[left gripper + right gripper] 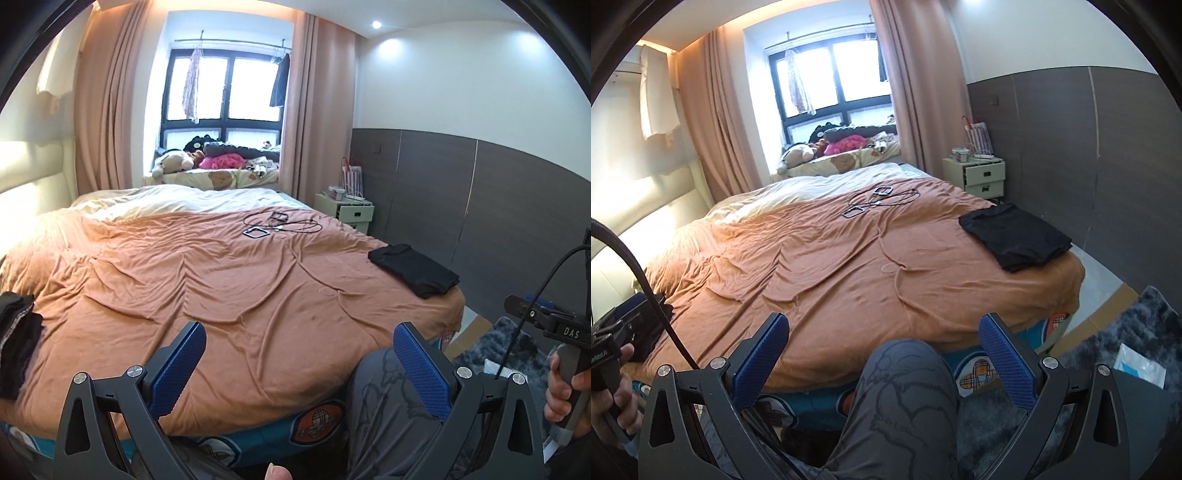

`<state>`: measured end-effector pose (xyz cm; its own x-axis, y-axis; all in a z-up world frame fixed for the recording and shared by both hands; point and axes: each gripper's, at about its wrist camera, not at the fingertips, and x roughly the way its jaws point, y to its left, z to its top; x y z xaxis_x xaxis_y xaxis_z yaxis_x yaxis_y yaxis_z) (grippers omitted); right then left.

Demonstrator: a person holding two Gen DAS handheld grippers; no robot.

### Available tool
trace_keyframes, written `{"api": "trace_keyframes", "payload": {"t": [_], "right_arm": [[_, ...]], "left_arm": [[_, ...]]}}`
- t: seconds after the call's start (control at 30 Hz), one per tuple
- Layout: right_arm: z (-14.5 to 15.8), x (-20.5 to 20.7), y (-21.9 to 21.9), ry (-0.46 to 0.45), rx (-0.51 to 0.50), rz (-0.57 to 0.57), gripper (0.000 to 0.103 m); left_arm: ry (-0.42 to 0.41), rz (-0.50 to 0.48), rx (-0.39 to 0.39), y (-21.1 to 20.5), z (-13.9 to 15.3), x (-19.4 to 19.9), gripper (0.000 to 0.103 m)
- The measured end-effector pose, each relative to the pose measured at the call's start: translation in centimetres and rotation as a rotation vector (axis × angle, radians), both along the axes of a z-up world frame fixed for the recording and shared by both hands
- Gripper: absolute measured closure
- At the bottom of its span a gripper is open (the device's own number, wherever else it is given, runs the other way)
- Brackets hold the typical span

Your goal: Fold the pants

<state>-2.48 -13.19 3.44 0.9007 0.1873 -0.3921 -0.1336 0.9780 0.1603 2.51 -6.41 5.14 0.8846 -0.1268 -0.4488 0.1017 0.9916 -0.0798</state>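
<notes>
- Folded pants (pixel 413 269): one black bundle, bed's (pixel 229 280) far right corner; done, I judge.
- Dark pile (pixel 16 332), left edge: unfolded, pending.
- My left gripper (pixel 299 363), right gripper (pixel 882 356): both spread apart, empty.

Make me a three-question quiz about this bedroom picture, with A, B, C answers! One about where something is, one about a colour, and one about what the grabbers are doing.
1. Where do the folded black pants lie?
A. on the bed's right side near the edge
B. on the floor rug
C. on the nightstand

2. What colour is the bedspread?
A. green
B. orange-brown
C. purple

3. How are the left gripper and right gripper?
A. both shut on cloth
B. one open, one shut
C. both open and empty

Answers: 1 A, the dark bundle rests on the cover by the right edge. 2 B, the cover looks orange-brown throughout. 3 C, the blue fingers stand wide apart with nothing between them.
</notes>
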Motion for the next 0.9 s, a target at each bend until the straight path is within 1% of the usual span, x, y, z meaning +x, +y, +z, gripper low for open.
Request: {"api": "trace_keyframes", "payload": {"t": [0.13,0.23,0.47,0.9], "right_arm": [[-0.6,-1.0,1.2,-0.011,-0.024,-0.022,0.0],[-1.1,-1.4,1.9,-0.013,-0.035,-0.027,0.0],[-1.5,-0.6,2.4,0.017,-0.03,-0.025,0.0],[-1.2,-0.5,2.8,0.021,-0.071,-0.022,0.0]], "left_arm": [[-0.02,0.008,0.042,-0.7,-0.4,-1.0,0.001],[-0.034,0.014,0.054,-0.9,-0.9,-1.5,0.001],[-0.027,0.013,0.036,-0.8,-1.7,-1.6,0.001],[-0.012,0.036,0.031,-0.6,-2.5,-1.5,0.0]]}}
